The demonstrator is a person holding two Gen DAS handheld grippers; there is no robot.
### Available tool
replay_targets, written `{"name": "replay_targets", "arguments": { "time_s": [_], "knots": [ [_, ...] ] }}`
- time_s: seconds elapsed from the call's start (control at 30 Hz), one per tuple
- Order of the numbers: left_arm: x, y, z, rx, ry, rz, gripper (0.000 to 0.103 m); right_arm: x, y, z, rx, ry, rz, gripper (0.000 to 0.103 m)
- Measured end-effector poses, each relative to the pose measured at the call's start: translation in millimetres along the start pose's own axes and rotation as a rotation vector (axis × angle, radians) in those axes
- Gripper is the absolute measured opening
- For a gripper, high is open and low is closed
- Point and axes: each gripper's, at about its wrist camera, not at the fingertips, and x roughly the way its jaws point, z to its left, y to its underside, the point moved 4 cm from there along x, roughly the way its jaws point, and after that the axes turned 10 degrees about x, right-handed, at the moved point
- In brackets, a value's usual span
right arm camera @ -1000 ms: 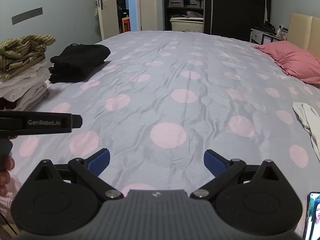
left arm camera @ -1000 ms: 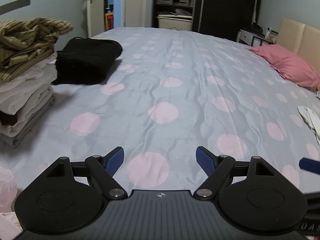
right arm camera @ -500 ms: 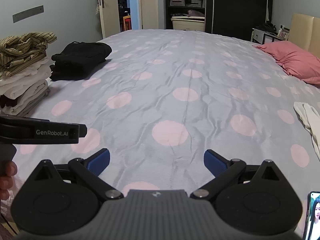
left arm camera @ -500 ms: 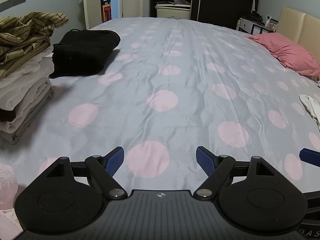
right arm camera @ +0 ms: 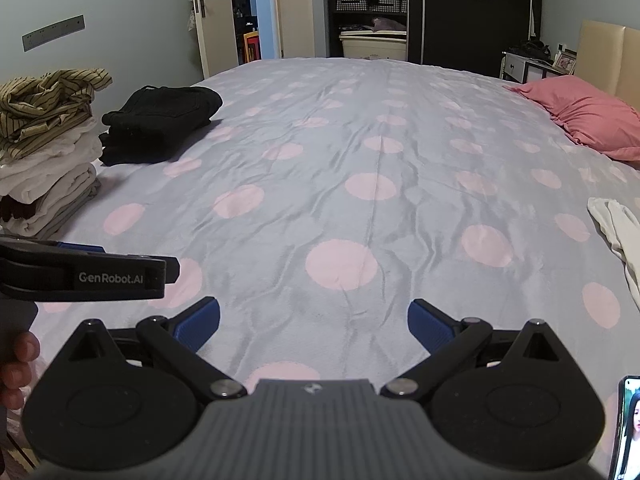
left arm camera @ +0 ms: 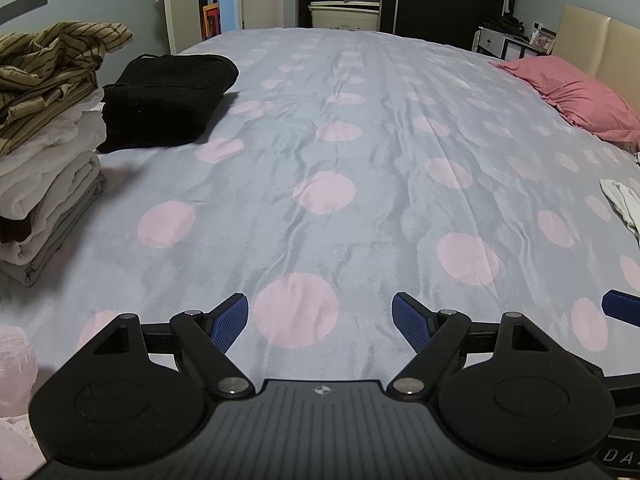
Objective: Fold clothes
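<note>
My left gripper is open and empty, low over the grey bedspread with pink dots. My right gripper is open and empty beside it; the left gripper also shows from the side in the right wrist view. A stack of folded pale clothes topped by a crumpled striped olive garment stands at the left. A folded black garment lies behind it. An unfolded white garment lies at the right edge, also in the left wrist view.
A pink pillow lies at the far right by the beige headboard. A phone lies at the near right. Pink fabric sits at the near left. An open door and a dark wardrobe stand behind the bed.
Both grippers have tilted or dropped slightly, so the bed and the clothes piles sit lower in view. Both stay open and empty.
</note>
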Motion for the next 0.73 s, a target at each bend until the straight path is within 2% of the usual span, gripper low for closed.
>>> {"name": "replay_targets", "arguments": {
  "time_s": [0.73],
  "knots": [
    [0.8, 1.7, -4.7, 0.018, 0.025, 0.006, 0.079, 2.3, 2.9, -1.2, 0.004, -0.001, 0.027, 0.101]
  ]
}}
